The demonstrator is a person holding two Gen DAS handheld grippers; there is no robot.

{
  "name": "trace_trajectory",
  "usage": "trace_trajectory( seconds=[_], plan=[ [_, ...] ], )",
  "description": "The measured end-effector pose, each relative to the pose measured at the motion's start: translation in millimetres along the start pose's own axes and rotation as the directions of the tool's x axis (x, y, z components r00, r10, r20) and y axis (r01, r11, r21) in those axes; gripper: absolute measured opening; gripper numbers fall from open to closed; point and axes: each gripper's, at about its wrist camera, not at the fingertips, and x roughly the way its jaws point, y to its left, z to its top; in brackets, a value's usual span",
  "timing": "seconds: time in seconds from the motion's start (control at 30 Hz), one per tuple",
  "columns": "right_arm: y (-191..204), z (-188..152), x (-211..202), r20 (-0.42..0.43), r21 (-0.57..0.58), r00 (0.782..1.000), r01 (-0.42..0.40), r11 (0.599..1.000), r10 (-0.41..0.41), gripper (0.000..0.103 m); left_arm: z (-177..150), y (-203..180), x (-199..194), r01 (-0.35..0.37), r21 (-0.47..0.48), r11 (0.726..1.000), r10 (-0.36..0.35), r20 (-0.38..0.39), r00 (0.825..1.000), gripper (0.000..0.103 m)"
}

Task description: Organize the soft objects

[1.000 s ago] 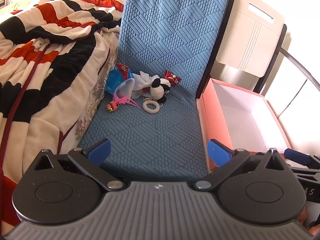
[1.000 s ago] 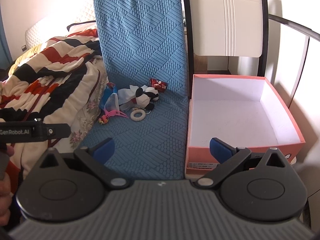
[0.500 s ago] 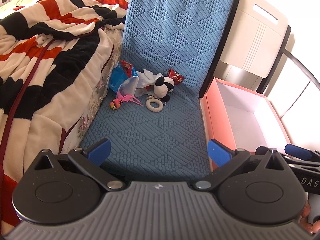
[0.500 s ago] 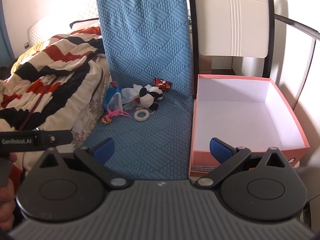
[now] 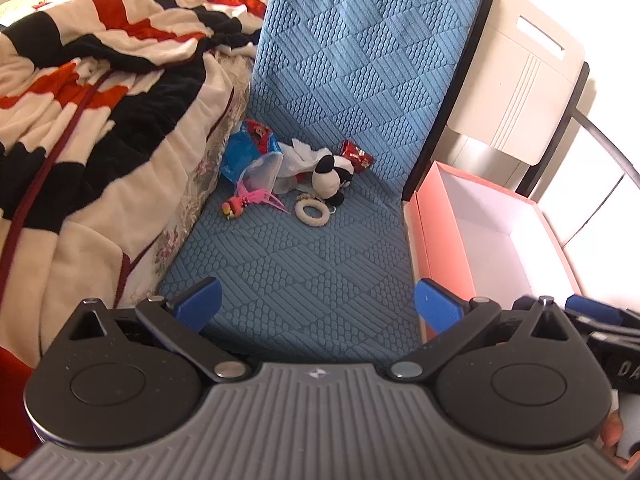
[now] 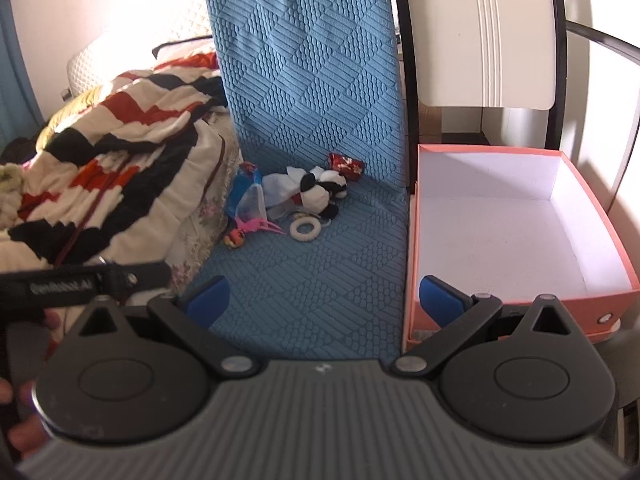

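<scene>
A black-and-white plush toy [image 5: 333, 176] [image 6: 320, 192] lies at the back of a blue quilted floor chair [image 5: 304, 264] [image 6: 312, 276]. Around it lie a white ring [image 5: 311, 211] [image 6: 305, 227], a pink feathered toy [image 5: 252, 202] [image 6: 254, 228], a red packet [image 5: 356, 155] [image 6: 346, 165] and a blue packet [image 5: 248, 148]. An open pink box [image 5: 440, 216] [image 6: 516, 312] with a white inside stands right of the chair. My left gripper [image 5: 316, 308] is open and empty over the seat's front. My right gripper [image 6: 324, 302] is open and empty over the seat edge beside the box.
A striped red, black and cream blanket [image 5: 88, 112] [image 6: 112, 152] covers a bed left of the chair. A cream folding chair [image 5: 516, 76] [image 6: 484, 36] stands behind the box. A dark curved rail [image 5: 608, 148] runs at the right.
Both grippers have moved forward and a little left toward the toys, which look nearer now. Both stay open. The toys and box have not moved.
</scene>
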Motion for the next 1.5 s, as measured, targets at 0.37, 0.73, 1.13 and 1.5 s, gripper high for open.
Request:
trace_trajectory(
  seconds=[0.37, 0.73, 1.13, 1.5],
  plan=[
    [5, 11, 20, -0.001, -0.036, 0.999, -0.033, 0.999, 0.033, 0.103, 3, 1, 21, 0.002, -0.022, 1.000, -0.002, 0.013, 1.000, 0.103],
    [4, 43, 74, 0.014, -0.006, 0.996, -0.085, 0.996, 0.085, 0.103, 20, 16, 69, 0.009, -0.073, 0.997, -0.008, 0.022, 1.000, 0.103],
    [1, 69, 142, -0.017, -0.005, 0.993, -0.119, 0.993, 0.118, 0.103, 47, 27, 131, -0.009, -0.091, 0.996, 0.009, -0.007, 1.000, 0.103],
    [-13, 76, 222, -0.055, 0.071, 0.994, -0.086, 0.994, 0.090, 0.071, 64, 46, 212, -0.067, -0.037, 0.997, 0.065, -0.054, 0.996, 0.103]
  ],
)
